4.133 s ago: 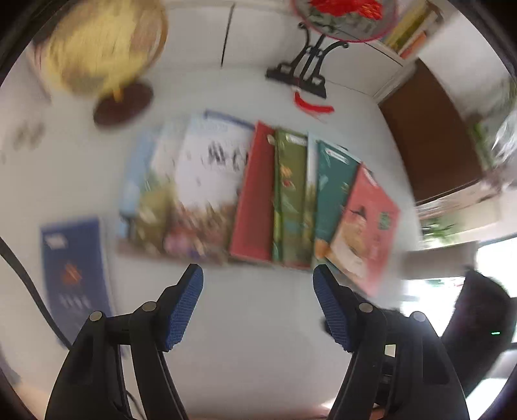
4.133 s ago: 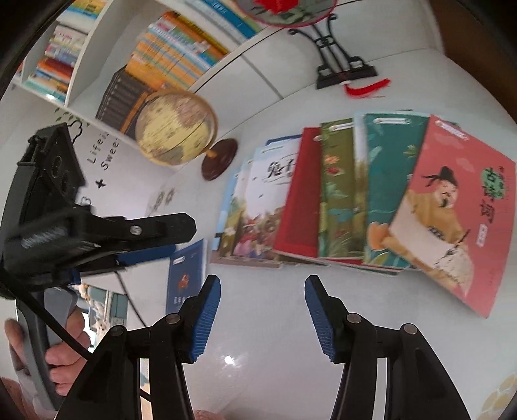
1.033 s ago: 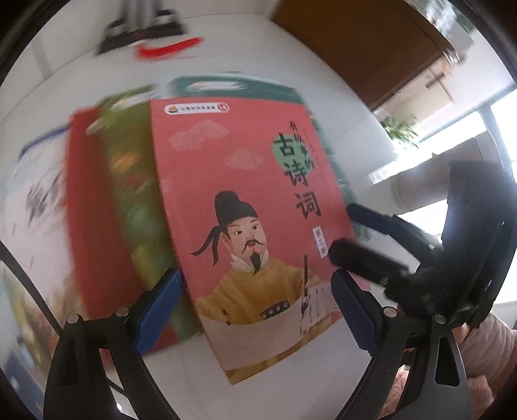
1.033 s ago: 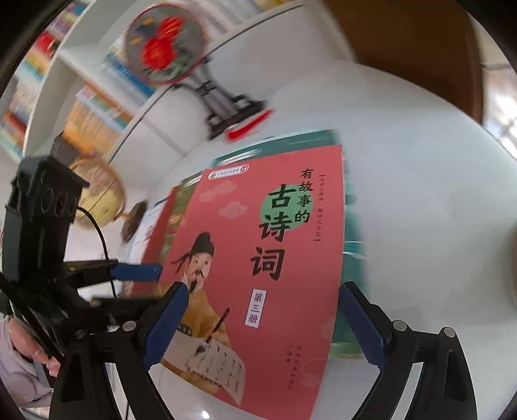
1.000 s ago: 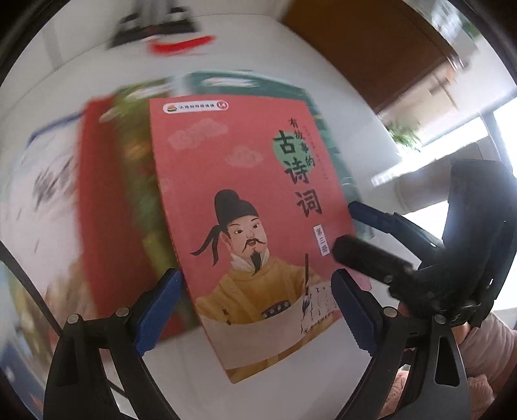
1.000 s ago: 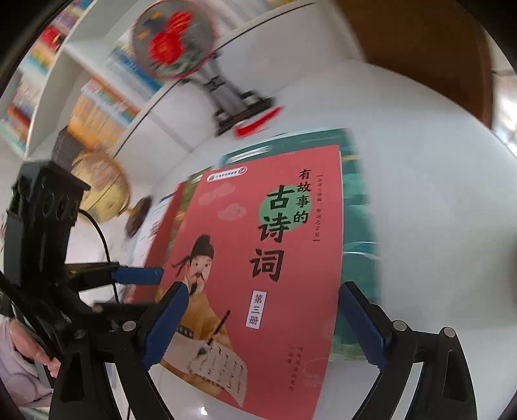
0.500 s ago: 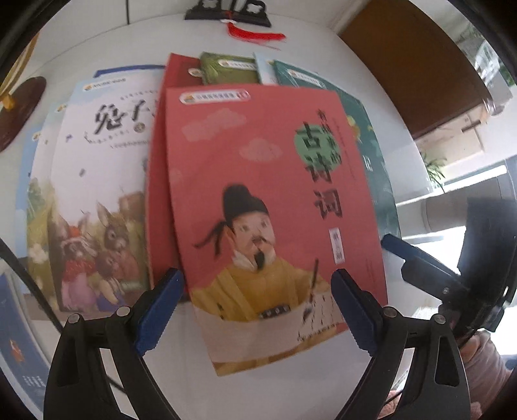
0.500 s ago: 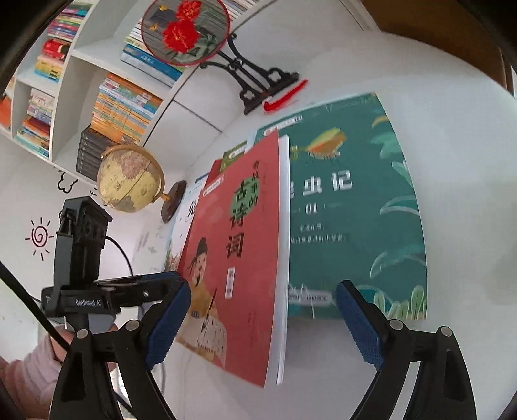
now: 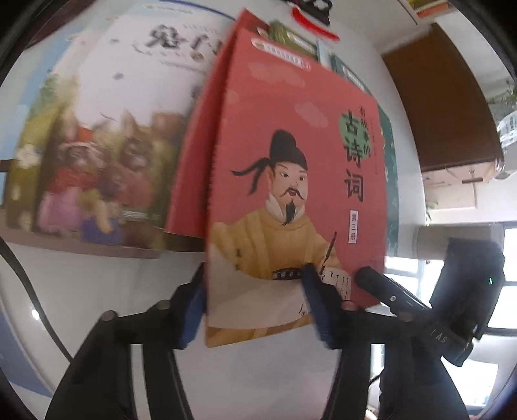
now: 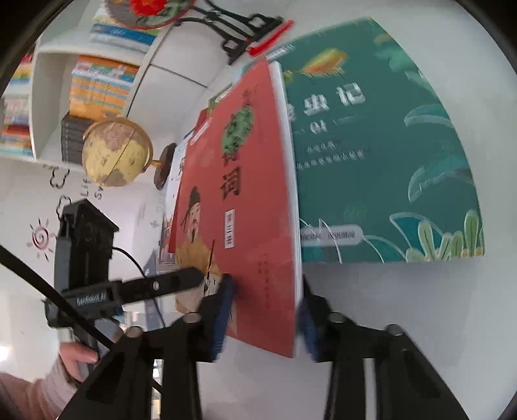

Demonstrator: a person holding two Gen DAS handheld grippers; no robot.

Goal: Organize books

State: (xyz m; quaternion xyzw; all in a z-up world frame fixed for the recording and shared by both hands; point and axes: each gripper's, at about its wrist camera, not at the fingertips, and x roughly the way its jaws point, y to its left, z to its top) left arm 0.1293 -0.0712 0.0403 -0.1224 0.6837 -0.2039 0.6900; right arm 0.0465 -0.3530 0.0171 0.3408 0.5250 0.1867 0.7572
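Note:
The red poetry book (image 9: pixel 290 161) is tipped up off the row of books, its cover facing left in the right wrist view (image 10: pixel 252 194). My left gripper (image 9: pixel 255 307) has its jaws closing on the book's near left corner, one pad on the cover and the other behind the edge. My right gripper (image 10: pixel 265 310) is also closing on the near edge, with one pad on the cover and one on the back. One of the left fingers (image 10: pixel 161 286) touches the cover. The green book (image 10: pixel 387 145) lies flat, uncovered.
A rabbit picture book (image 9: pixel 113 129) and a second red book (image 9: pixel 190 161) lie left of the lifted one on the white table (image 9: pixel 258 381). A globe (image 10: pixel 116 152), a fan stand (image 10: pixel 239 29) and filled shelves (image 10: pixel 100 87) stand behind. A person's hand (image 10: pixel 77 355) holds the left gripper.
Both grippers stood wide open around the red book; now both have narrowed onto its near edge. The book has tipped up steeper, baring more of the green book.

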